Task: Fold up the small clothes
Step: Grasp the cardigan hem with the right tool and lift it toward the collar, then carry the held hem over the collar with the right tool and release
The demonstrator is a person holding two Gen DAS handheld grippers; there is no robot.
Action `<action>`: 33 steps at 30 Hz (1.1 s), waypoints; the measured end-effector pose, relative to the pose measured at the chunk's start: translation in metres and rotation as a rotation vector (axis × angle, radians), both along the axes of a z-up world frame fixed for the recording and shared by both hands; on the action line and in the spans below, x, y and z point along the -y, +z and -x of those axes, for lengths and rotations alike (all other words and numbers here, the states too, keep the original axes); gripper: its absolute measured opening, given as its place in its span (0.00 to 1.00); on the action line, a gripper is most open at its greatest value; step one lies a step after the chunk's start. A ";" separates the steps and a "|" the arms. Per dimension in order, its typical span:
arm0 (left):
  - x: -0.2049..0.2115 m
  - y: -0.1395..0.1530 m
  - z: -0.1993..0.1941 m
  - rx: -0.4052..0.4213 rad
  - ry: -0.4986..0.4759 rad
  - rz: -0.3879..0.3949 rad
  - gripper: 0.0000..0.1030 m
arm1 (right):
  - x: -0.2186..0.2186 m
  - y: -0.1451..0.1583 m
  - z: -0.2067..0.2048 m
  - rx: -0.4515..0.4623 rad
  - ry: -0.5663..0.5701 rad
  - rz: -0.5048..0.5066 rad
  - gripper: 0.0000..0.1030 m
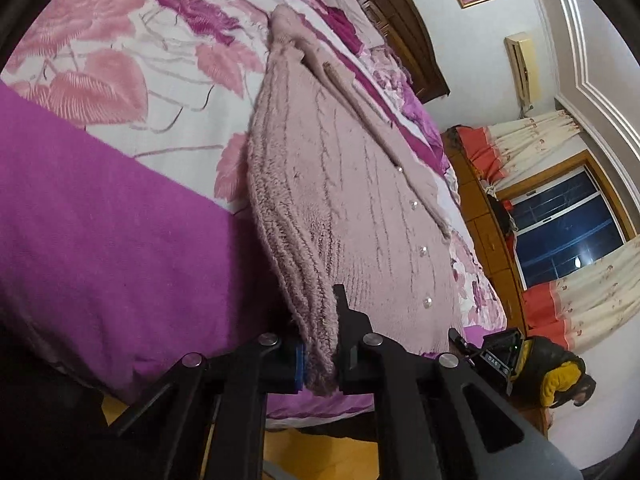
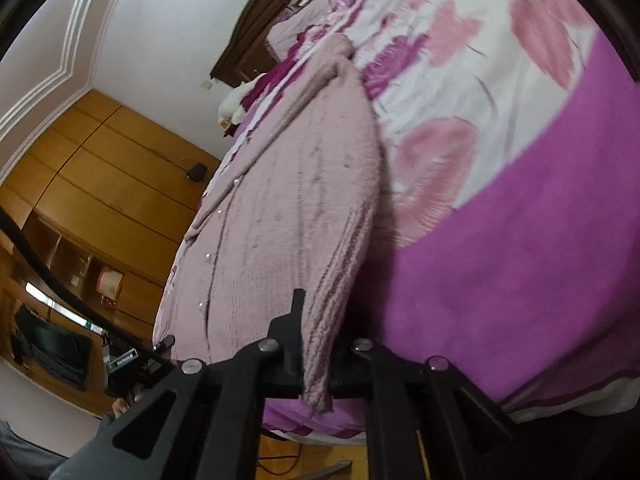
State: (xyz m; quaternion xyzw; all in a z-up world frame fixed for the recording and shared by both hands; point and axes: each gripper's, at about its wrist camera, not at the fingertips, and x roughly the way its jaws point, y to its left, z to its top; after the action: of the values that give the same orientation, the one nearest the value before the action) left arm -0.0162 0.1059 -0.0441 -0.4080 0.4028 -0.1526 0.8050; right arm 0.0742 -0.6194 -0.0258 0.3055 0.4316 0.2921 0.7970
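A fluffy pale-pink knitted cardigan (image 1: 340,184) lies spread flat on the bed (image 1: 100,240), over a bedspread with a magenta band near the foot and a pink-and-white leaf print further up. Its row of pearly buttons (image 1: 422,250) runs along the front edge, and the garment stretches away from both cameras toward the wooden headboard (image 1: 404,32).

The left tongs (image 1: 320,364) are clamped tight on the near hem at one bottom corner; the ribbed edge bunches up between the two black pads and a short tuft hangs out below them. The right tongs (image 2: 316,376) are likewise pinched closed on the other bottom corner of the hem, with the knit squeezed between the pads and a flap drooping beneath. The rest of the cardigan lies ahead of both tongs.
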 end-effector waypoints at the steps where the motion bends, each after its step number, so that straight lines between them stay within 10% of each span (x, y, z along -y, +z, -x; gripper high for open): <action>1: -0.002 0.003 0.002 0.014 0.007 0.004 0.00 | -0.001 0.003 0.000 0.013 0.005 -0.003 0.07; 33: 0.005 0.151 -0.100 0.374 -0.003 -0.097 0.00 | -0.067 0.172 -0.105 0.401 0.127 0.035 0.06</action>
State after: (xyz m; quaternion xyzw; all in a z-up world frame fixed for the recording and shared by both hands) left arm 0.0843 0.1011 0.1073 -0.3327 0.2538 -0.2073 0.8843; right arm 0.1795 -0.5526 0.1462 0.1997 0.2875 0.3890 0.8521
